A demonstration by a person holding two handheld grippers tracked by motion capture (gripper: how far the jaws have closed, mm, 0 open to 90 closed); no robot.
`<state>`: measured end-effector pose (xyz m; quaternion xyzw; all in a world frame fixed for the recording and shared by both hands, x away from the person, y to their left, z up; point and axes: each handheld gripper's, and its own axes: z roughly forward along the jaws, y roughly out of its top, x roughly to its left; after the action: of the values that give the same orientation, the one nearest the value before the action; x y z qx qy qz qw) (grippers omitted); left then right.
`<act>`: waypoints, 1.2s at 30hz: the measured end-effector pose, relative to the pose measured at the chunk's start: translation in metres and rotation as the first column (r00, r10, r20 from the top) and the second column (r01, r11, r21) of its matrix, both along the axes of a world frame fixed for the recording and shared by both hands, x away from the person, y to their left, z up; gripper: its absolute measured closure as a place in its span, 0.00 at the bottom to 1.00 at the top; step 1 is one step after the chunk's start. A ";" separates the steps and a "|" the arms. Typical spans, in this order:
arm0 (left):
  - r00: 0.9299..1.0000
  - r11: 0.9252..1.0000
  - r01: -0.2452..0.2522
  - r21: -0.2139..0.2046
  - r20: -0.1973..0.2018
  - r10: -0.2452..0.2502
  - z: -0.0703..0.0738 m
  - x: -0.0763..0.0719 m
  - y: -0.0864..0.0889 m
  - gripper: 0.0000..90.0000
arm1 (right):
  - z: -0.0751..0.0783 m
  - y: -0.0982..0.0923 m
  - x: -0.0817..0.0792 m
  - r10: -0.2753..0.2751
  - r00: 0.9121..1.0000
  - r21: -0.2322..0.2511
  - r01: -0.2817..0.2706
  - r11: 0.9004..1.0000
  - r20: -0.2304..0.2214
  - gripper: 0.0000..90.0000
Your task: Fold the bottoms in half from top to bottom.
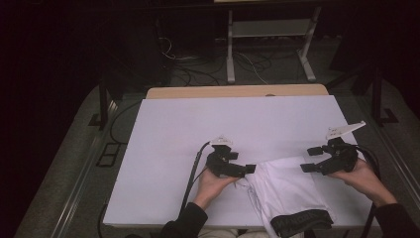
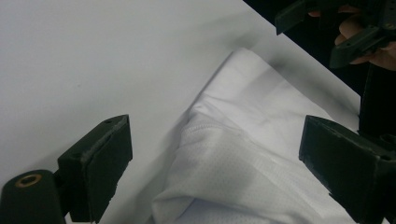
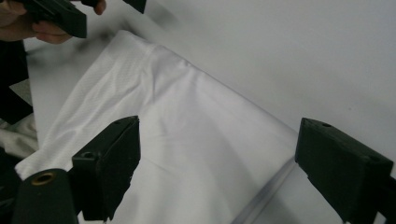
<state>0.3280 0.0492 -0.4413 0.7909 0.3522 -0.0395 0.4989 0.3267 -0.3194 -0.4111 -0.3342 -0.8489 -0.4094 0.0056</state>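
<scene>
My left gripper (image 1: 246,169) and right gripper (image 1: 313,158) both gape, released, flanking the white garment (image 1: 287,191) lying at the table's (image 1: 198,124) near edge, probably so each can pinch a side.

we see the left gripper (image 2: 215,158) with its two black jaws spread wide, a folded white garment (image 2: 243,154) of fine mesh fabric lying between them on the white table (image 2: 93,56). beyond the cloth's far corner, at the upper right, the other gripper (image 2: 327,32) shows with jaws apart, fingers (image 2: 348,30) behind it.
</scene>
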 end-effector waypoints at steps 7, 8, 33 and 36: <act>1.000 1.000 -0.009 -0.008 -0.020 0.009 -0.006 0.001 0.006 0.13 | -0.008 -0.006 0.010 -0.033 0.999 -0.021 0.033 0.999 -0.012 0.19; 1.000 1.000 -0.012 -0.010 -0.022 0.011 -0.007 0.001 0.007 0.14 | -0.009 -0.006 0.011 -0.036 0.999 -0.023 0.036 0.999 -0.010 0.20; 0.987 0.997 0.074 -0.026 -0.143 -0.076 -0.024 0.010 0.004 0.40 | -0.039 -0.008 0.040 -0.057 0.993 -0.052 0.052 0.997 -0.099 0.68; 0.985 0.996 0.090 -0.025 -0.148 -0.093 -0.025 0.010 0.003 0.50 | -0.040 -0.004 0.041 -0.045 0.995 -0.077 0.038 0.996 -0.094 0.87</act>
<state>0.3383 0.0520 -0.4665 0.7964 0.3515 -0.1246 0.4762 0.3673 -0.3230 -0.4514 -0.3711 -0.8554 -0.3606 0.0249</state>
